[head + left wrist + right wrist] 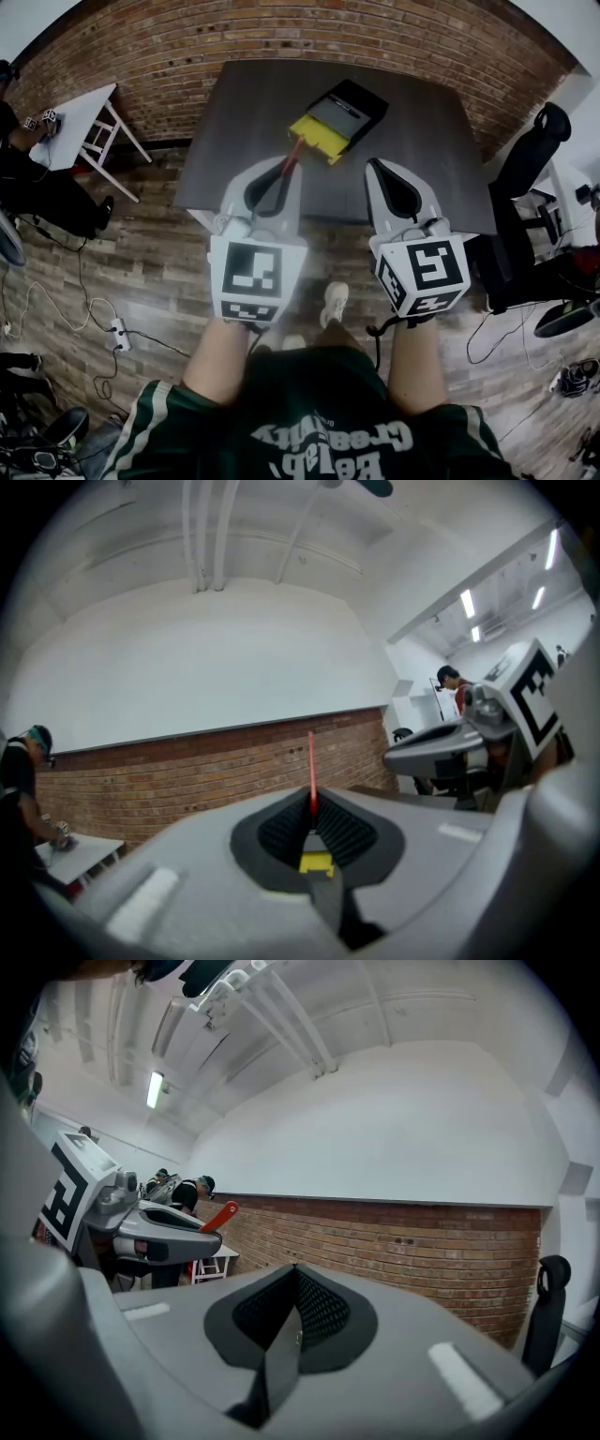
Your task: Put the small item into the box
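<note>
The left gripper [280, 178] clamps a red stick [293, 156], not yet in the box [343, 116] at twelve o'clock; the right gripper [388, 180] is closed and empty.

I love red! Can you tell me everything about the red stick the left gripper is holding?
The red stick is thin, straight and smooth, maybe plastic. Seen from the side it looks like a flat strip with a rounded tip. The left gripper pinches its bottom end, jaws shut on it. It pokes out forward, toward the yellow and black box.
</note>
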`<state>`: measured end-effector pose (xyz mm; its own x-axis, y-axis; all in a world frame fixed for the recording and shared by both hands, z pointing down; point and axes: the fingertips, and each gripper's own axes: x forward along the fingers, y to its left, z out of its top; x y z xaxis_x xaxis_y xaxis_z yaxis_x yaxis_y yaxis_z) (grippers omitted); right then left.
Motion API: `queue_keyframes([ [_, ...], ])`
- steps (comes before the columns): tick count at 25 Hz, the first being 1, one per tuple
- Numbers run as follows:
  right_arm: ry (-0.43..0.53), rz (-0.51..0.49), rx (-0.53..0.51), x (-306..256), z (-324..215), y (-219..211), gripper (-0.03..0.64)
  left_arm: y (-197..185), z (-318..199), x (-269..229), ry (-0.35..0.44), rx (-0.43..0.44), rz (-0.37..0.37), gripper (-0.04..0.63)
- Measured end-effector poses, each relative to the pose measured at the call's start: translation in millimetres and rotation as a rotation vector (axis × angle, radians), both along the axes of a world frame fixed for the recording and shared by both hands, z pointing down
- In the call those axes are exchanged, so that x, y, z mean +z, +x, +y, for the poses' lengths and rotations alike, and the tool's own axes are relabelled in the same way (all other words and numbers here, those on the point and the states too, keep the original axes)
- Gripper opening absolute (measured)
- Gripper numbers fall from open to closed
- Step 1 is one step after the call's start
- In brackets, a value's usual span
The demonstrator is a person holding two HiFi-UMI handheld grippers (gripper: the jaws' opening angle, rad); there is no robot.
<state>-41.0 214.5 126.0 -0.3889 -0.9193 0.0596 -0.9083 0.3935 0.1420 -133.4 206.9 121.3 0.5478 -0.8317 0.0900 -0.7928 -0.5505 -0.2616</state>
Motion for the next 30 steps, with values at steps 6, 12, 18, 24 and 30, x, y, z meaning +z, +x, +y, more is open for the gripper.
queue_keyframes([
  [6, -0.016, -0.001, -0.016, 9.1, -38.0, 14.7, 0.006, 15.6, -34.8, 6.8, -0.004, -0.005, 0.003, 0.014],
  [12, -0.020, -0.003, -0.032, 12.0, -85.2, 28.6, 0.006, 32.6, -77.8, 8.1, 0.001, -0.014, -0.003, 0.014],
  [18, -0.014, -0.005, -0.054, 9.9, -131.2, 40.9, 0.006, 45.3, -122.4, 8.2, -0.004, -0.034, -0.006, 0.014],
  [24, -0.026, -0.001, -0.071, 14.8, -168.9, 51.0, 0.006, 58.4, -158.3, 15.1, -0.027, -0.042, -0.014, 0.014],
  [30, -0.039, -0.002, -0.083, 24.2, -196.4, 65.0, 0.006, 74.7, -183.0, 25.6, -0.049, -0.046, -0.022, 0.014],
])
